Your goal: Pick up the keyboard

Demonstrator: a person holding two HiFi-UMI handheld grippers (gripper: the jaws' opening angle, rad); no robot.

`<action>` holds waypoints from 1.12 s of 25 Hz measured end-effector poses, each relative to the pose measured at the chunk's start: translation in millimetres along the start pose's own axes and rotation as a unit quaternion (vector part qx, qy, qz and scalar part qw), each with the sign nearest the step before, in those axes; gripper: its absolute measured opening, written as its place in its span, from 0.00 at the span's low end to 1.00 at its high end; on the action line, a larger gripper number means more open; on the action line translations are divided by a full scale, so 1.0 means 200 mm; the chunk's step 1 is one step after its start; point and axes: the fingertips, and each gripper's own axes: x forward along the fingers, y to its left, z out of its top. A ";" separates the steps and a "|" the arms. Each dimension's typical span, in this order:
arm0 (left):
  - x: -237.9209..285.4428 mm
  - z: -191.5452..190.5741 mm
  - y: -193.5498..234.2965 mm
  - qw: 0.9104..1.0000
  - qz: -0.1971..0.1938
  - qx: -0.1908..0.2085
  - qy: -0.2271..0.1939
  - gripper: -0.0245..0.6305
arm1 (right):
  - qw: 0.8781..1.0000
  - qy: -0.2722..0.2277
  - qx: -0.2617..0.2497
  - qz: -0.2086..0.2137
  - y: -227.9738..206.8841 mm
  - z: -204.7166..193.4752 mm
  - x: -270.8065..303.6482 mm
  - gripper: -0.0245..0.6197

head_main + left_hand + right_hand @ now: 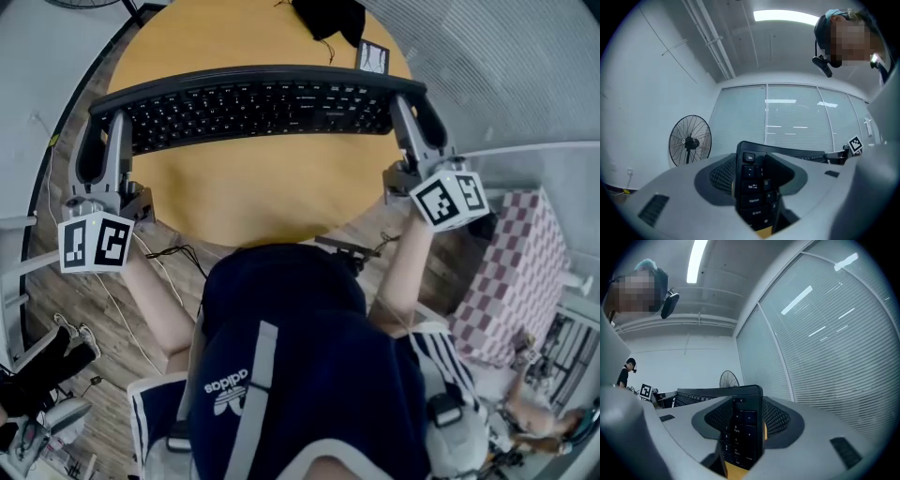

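A black keyboard [258, 105] hangs above the round wooden table [262, 187], held by its two ends and tilted with its keys toward me. My left gripper [105, 127] is shut on the keyboard's left end [752, 187], where the Esc and Tab keys show between the jaws. At the other end, my right gripper [411, 112] is shut on the number-pad end [740, 427]. Both gripper views look up at the ceiling and windows.
A black object [328, 17] and a small marker card [372, 58] lie at the table's far edge. A checkered cloth [516, 272] sits at the right, cables [173, 253] trail on the wooden floor. A standing fan [689, 140] and window blinds [825, 333] are behind.
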 end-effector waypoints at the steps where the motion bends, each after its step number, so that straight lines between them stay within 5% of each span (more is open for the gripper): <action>1: -0.01 0.02 0.00 1.000 0.002 0.002 -0.005 0.35 | 1.000 -0.002 -0.001 0.002 0.01 0.02 -0.01 0.34; 7: -0.05 0.12 -0.01 1.000 0.004 0.007 -0.021 0.35 | 1.000 -0.014 -0.008 0.008 0.06 0.09 -0.04 0.34; 18: 0.05 -0.09 0.05 0.999 -0.013 -0.038 -0.024 0.35 | 1.000 0.004 -0.014 -0.017 -0.01 -0.06 -0.01 0.34; 28: 0.09 -0.11 0.06 0.999 -0.025 -0.040 -0.018 0.35 | 0.999 0.004 -0.013 -0.031 -0.01 -0.08 -0.03 0.34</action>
